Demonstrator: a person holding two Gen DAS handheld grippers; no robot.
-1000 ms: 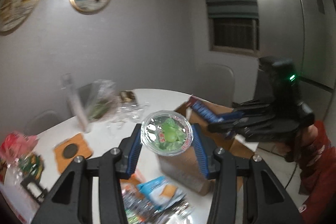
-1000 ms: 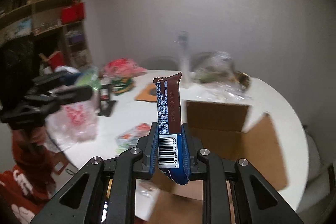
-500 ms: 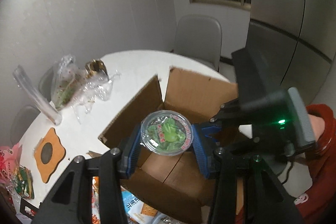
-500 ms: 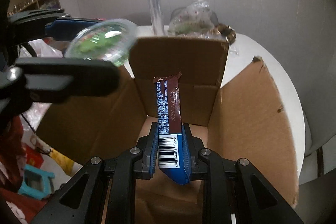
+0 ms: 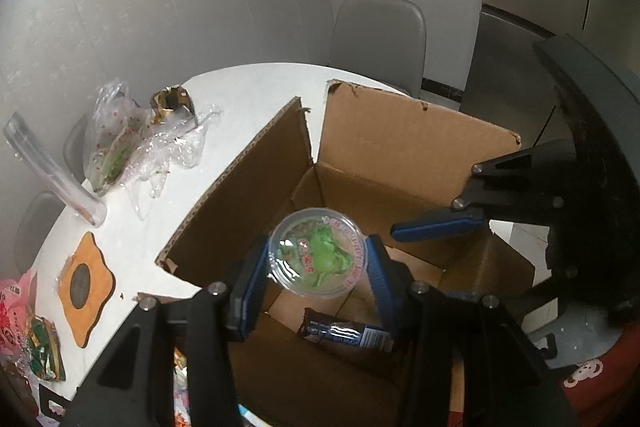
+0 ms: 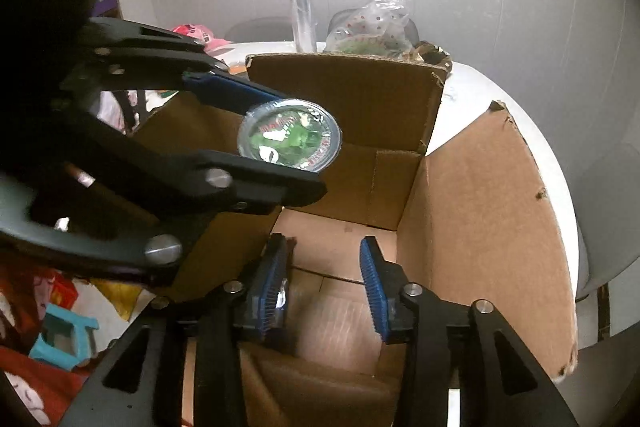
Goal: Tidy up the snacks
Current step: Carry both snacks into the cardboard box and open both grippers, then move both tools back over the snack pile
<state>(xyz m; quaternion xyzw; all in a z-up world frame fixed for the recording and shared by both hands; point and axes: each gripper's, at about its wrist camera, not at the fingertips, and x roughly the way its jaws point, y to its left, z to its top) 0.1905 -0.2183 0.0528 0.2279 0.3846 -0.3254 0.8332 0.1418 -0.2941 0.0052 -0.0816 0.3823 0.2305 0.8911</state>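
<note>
Over the open brown cardboard box (image 5: 400, 147) on the white round table (image 5: 248, 95), the left tool (image 5: 316, 267) is gripping one clear green jelly cup (image 5: 318, 253) while the right tool (image 6: 326, 283) is hanging unclenched above one partly hidden brown-and-blue wrapped bar (image 5: 348, 333) lying inside.

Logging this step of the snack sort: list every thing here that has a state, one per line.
left claw: shut on jelly cup
jelly cup: sealed, held above the box
right claw: open
chocolate bar: lying on the box floor
cardboard box: flaps open
</note>
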